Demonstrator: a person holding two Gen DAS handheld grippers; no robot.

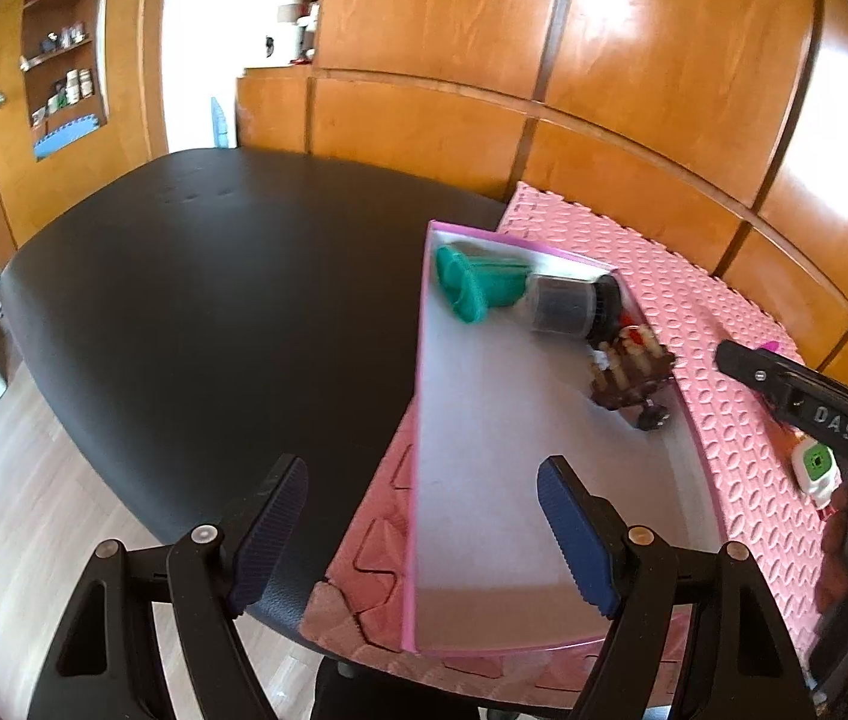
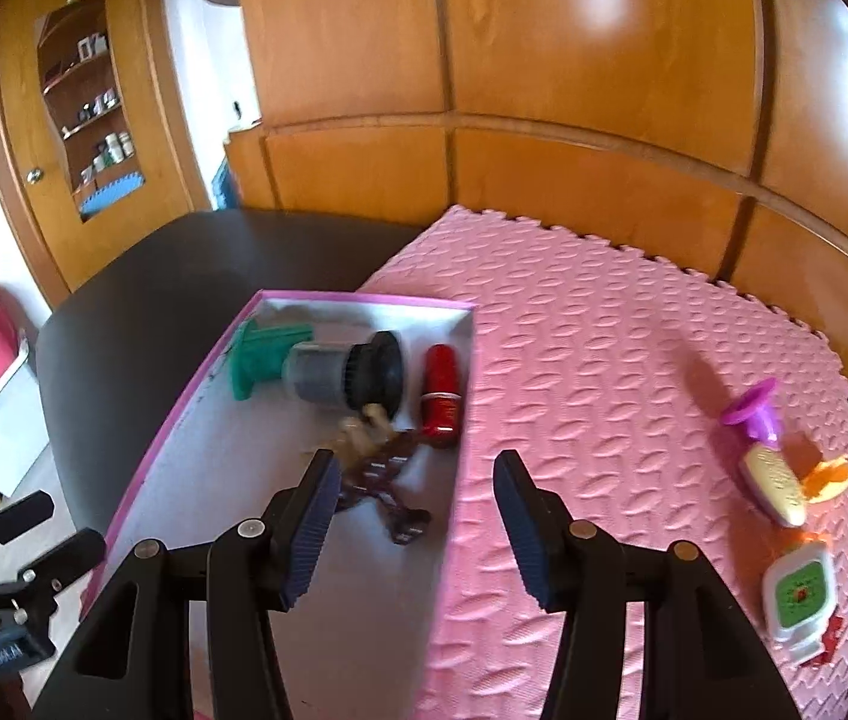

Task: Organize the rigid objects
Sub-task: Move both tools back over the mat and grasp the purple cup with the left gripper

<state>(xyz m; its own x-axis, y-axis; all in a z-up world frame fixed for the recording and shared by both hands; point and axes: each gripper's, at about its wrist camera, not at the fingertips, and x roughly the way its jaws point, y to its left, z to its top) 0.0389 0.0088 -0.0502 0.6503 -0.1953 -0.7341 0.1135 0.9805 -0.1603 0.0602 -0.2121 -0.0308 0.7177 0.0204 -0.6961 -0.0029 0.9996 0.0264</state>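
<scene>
Right gripper point(image 2: 412, 516) jaws parted, empty, above pink-rimmed box point(image 2: 358, 299); brown toy point(image 2: 385, 480) inside. Left gripper point(image 1: 424, 531) jaws wide, empty, over box's near-left edge.

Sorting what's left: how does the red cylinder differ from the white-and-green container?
The red cylinder lies inside the pink-rimmed box; the white-and-green container lies outside on the pink mat. The cylinder is round and all red; the container is flat and boxy with a green label. Neither is gripped.

Both wrist cameras look steeply down, close over the table. They share the pink-rimmed box point(image 1: 484, 420) point(image 2: 280, 540), at two o'clock left, ten o'clock right.
</scene>
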